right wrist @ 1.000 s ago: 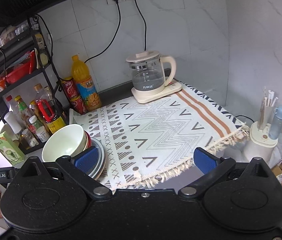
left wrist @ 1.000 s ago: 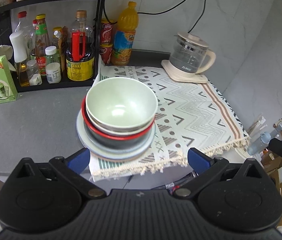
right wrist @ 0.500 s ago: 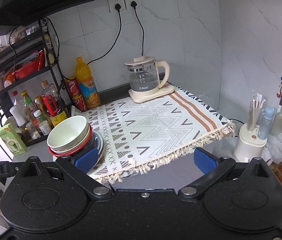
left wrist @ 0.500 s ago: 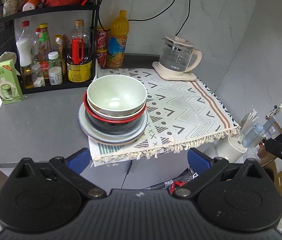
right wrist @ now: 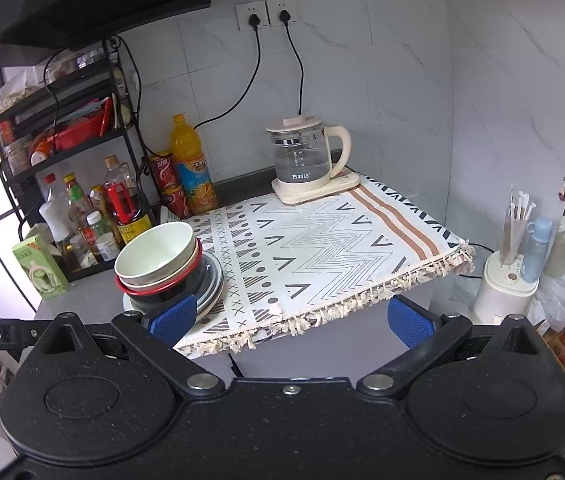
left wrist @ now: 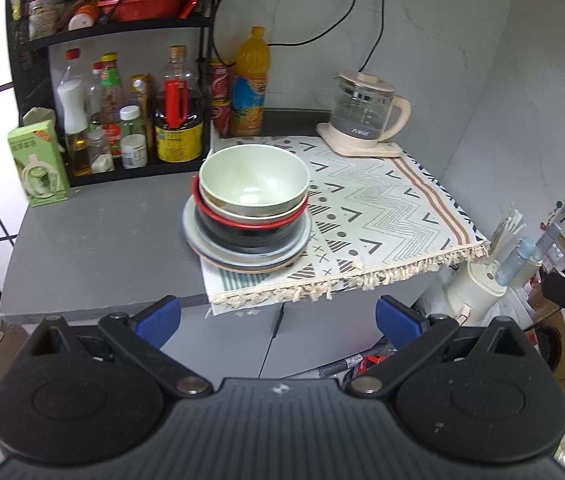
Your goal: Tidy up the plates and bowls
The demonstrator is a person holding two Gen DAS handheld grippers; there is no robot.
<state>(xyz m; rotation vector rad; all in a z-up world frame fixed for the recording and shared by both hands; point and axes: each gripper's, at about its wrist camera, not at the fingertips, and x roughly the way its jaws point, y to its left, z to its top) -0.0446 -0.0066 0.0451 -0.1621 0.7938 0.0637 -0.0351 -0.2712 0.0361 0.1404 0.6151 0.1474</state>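
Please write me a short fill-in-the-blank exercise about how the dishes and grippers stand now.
1. The top bowl of the stack is pale ____.
2. The bowl beneath has a ____ rim.
3. The stack rests on grey plates, partly on the patterned ____.
4. Both the left gripper and right gripper have their jaws ____.

Answers: green; red; cloth; open

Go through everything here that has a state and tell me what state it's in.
left hand-held gripper: open, empty
right hand-held gripper: open, empty
green bowl: upright, top of stack
red-rimmed bowl: nested under it
plates: stacked at the bottom
kettle: lid on, on its base
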